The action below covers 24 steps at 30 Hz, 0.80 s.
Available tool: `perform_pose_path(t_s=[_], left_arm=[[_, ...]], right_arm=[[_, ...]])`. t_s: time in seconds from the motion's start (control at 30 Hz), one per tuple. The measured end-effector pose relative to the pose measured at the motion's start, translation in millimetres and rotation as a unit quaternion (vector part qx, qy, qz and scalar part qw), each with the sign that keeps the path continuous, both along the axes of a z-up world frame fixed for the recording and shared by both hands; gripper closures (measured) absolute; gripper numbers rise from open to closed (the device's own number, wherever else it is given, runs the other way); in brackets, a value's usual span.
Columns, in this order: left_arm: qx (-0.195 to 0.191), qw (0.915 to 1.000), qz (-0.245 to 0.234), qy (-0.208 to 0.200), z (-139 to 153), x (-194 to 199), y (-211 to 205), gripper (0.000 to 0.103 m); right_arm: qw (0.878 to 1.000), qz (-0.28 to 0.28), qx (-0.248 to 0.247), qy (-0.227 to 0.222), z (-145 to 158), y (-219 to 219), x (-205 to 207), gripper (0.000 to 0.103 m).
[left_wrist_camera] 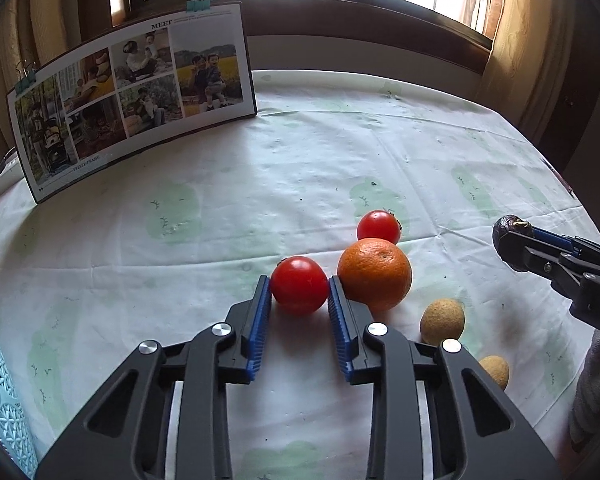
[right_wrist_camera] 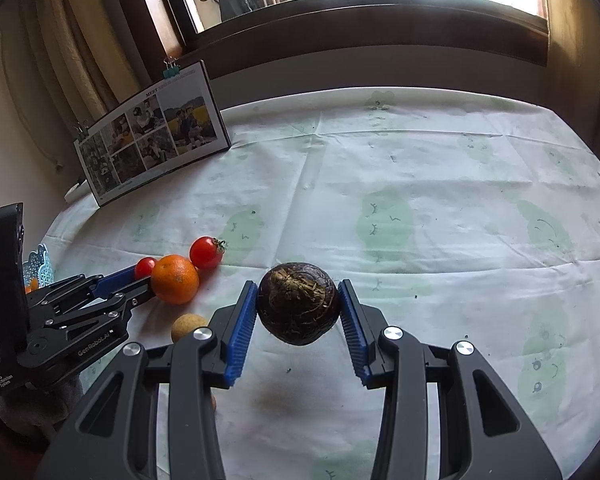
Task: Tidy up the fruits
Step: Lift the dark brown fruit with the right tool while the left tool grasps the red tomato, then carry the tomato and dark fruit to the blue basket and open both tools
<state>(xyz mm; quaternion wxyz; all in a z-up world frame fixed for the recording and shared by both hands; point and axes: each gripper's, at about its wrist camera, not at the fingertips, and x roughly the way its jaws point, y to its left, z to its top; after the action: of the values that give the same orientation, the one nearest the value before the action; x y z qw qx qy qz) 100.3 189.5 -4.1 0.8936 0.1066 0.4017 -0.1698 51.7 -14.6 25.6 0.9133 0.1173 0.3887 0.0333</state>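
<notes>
Holding my left gripper (left_wrist_camera: 300, 292) low over the table, I have its blue ribbed pads on either side of a glossy round red tomato (left_wrist_camera: 299, 285), both pads touching its skin, so I judge it clamped, though whether it is lifted off the white tablecloth with pale green prints (left_wrist_camera: 260, 184) I cannot tell. I come at it from the near side because a dimpled round orange (left_wrist_camera: 375, 273) sits just right of it, pressed against my right-hand finger, leaving little room. Low right in the left wrist view lie two small tan rough-skinned fruits (left_wrist_camera: 442, 321), and behind the orange, touching it or nearly so, a second smaller red tomato (left_wrist_camera: 379, 227).

My right gripper (right_wrist_camera: 298, 304) is closed on a dark purple-brown round fruit with a dry fibrous crown (right_wrist_camera: 297, 303), held clear above the cloth; its shadow falls beneath, centre bottom of the right wrist view. I judge I keep it raised to carry it without dragging.

At the lower left edge of both views stands a pale blue openwork plastic basket (right_wrist_camera: 42, 266) with something orange inside, barely visible. That looks like the likely destination. Farther back, upper left, a photo collage board with binder clips (left_wrist_camera: 132, 96) leans upright.
</notes>
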Motion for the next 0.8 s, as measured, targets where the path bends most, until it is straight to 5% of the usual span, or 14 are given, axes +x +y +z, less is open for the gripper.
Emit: perform_pose_path(t_s=[0.43,0.8], left_arm=[[0.005,0.9975,0.056,-0.043,18.4,-22.7,20.7,0.073],[0.022,0.9869,0.117,-0.109,45.9,-51.7,49.5,0.073]], right_arm=[[1.000,0.010,0.001,-0.009,4.5,4.3,-4.3,0.061],[1.000,0.017,0.000,-0.018,8.3,10.6,-8.8,0.061]])
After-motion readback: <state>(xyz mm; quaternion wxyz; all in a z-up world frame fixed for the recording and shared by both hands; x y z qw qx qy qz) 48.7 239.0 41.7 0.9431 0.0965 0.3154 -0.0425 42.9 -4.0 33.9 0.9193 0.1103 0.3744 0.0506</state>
